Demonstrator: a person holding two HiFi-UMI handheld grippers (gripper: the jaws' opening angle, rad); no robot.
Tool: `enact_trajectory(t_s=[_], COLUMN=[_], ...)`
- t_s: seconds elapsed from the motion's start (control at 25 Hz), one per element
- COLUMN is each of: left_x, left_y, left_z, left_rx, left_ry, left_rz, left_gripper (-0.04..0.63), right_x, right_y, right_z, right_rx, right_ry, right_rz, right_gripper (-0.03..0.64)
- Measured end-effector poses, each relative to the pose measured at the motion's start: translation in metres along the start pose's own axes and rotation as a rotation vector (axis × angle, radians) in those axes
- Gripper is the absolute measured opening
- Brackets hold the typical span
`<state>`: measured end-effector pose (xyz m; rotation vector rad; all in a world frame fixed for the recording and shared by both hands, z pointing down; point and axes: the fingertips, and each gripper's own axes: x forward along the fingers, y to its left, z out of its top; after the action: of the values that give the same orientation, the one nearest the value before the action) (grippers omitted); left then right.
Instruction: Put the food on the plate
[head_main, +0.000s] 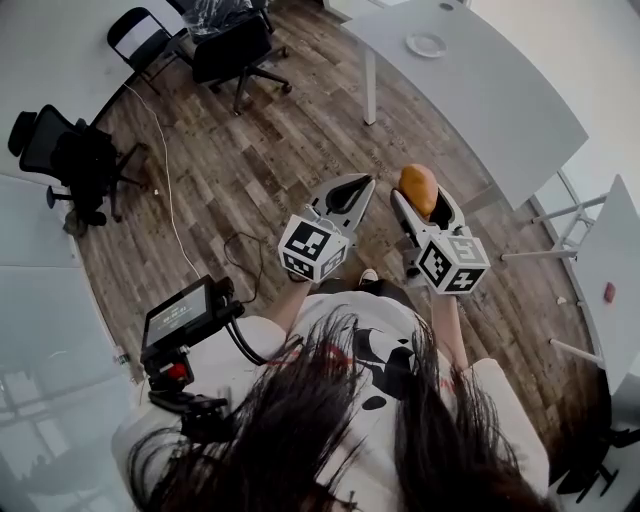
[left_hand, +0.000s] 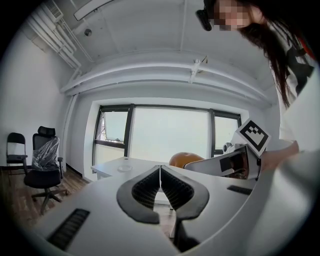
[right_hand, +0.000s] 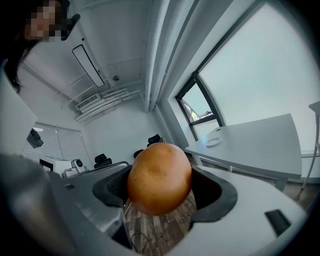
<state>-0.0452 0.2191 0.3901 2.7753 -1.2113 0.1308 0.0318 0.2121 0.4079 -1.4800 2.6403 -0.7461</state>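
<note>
My right gripper (head_main: 420, 196) is shut on a round orange-brown piece of food (head_main: 418, 189), held in the air above the wooden floor; the food (right_hand: 159, 178) fills the middle of the right gripper view between the dark pads. My left gripper (head_main: 352, 196) hangs beside it, shut and empty, its pads (left_hand: 150, 186) meeting. From the left gripper view the food (left_hand: 185, 159) peeks over the right gripper's body. A small white plate (head_main: 426, 44) lies on the white table (head_main: 500, 95) ahead, and it also shows small as the plate (right_hand: 213, 141) and the plate (left_hand: 124, 168).
Black office chairs (head_main: 235, 45) stand at the far left on the wooden floor (head_main: 250, 170), with a cable trailing across it. A second white table (head_main: 615, 270) with a small red thing is at the right. A monitor rig (head_main: 185, 315) hangs by my left side.
</note>
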Motion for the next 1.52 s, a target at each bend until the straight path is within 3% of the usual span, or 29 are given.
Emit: enact_trajectory(t_s=[0.4, 0.96, 1.52], left_x=[0.012, 0.067, 0.138], left_y=[-0.007, 0.048, 0.196], left_z=[-0.016, -0.018, 0.007], left_rx=[-0.027, -0.041, -0.046], left_ry=[0.025, 0.038, 0.048], left_rz=[0.015, -0.017, -0.077], left_gripper=[0.006, 0.006, 0.006], right_x=[0.001, 0.057, 0.215], right_y=[-0.021, -0.052, -0.054], right_z=[-0.011, -0.001, 0.038], right_rx=[0.019, 0.058, 0.077], right_ry=[0.040, 0.064, 0.083], right_rz=[0.008, -0.028, -0.050], right_gripper=[0.362, 0.362, 0.362])
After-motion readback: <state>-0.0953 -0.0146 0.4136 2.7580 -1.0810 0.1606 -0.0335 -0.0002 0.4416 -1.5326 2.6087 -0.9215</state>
